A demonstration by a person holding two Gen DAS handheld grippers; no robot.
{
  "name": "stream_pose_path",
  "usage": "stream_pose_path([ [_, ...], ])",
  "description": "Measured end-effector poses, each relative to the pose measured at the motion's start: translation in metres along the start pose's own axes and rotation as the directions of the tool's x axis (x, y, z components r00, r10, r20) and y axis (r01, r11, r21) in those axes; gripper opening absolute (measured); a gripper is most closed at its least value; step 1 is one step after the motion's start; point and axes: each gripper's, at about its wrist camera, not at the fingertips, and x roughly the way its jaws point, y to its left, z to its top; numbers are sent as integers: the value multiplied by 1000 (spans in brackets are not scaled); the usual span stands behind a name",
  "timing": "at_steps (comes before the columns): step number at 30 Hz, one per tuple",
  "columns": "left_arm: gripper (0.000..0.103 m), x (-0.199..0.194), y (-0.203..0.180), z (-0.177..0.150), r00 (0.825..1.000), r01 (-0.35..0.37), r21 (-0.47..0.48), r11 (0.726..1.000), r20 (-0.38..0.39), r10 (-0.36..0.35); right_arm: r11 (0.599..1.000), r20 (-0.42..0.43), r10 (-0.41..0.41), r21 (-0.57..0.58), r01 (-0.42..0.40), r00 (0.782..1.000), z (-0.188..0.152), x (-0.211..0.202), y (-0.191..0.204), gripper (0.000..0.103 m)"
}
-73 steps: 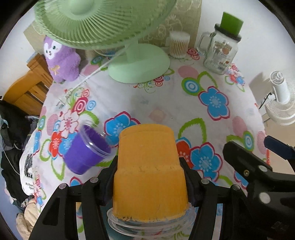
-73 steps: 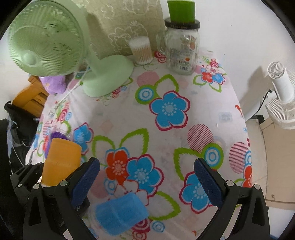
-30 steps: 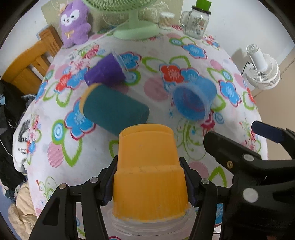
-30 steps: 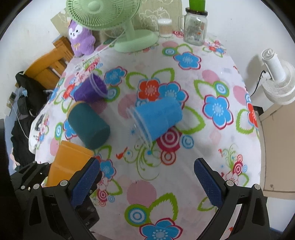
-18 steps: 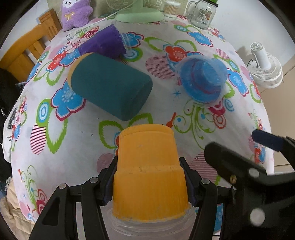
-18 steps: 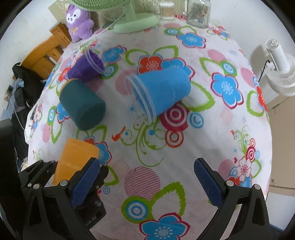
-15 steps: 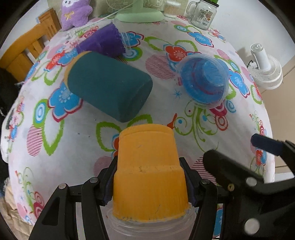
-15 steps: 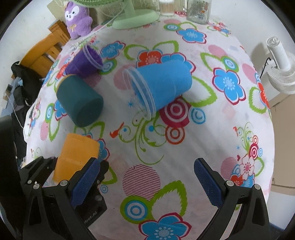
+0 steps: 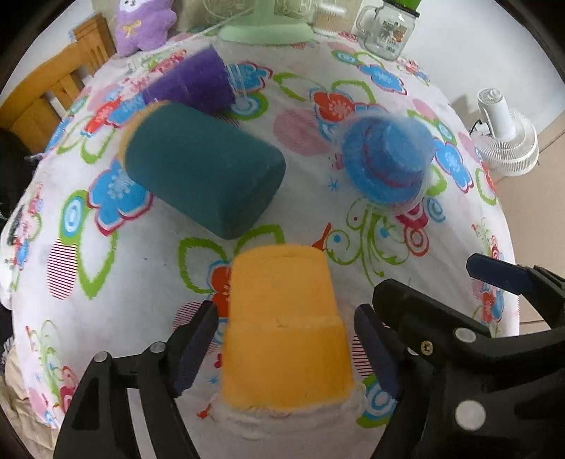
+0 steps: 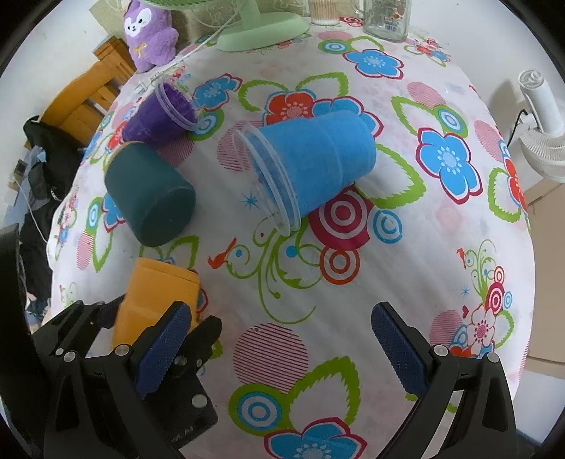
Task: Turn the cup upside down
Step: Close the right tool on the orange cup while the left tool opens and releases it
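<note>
An orange cup (image 9: 286,339) stands upside down, rim down, on the floral tablecloth (image 9: 310,127) at the near edge. My left gripper (image 9: 286,349) is open, its pads apart from the cup on both sides. The orange cup also shows at the lower left of the right wrist view (image 10: 155,300). My right gripper (image 10: 279,356) is open and empty above the cloth, to the right of the orange cup.
A teal cup (image 9: 201,169), a purple cup (image 9: 194,83) and a blue cup (image 10: 310,159) lie on their sides further back. A green fan base (image 10: 261,28), a glass jar (image 9: 388,33) and a purple plush (image 10: 150,31) stand at the far edge. A white fan (image 10: 540,113) is off the table, right.
My left gripper was shut on the orange cup and has opened; the cup now rests rim down on the cloth. Both grippers came closer to the near table edge.
</note>
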Motion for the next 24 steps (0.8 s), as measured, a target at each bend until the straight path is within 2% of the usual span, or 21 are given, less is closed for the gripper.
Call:
stream_pose_path([
  [10,91,-52,5,4,1000,-27,-26,999,10,27,996,34,87,-9,-87,996,3,-40,20,103],
  [13,91,-56,12,1,999,-34,-3,999,-4,34,996,40,90,8,-90,995,3,-42,32,103],
  [18,91,-52,27,0,998,-55,102,993,-25,58,998,38,42,54,-44,998,1,-36,48,103],
  [24,91,-46,61,3,997,-40,118,992,-53,47,993,-18,-26,116,28,1000,4,-22,59,100],
])
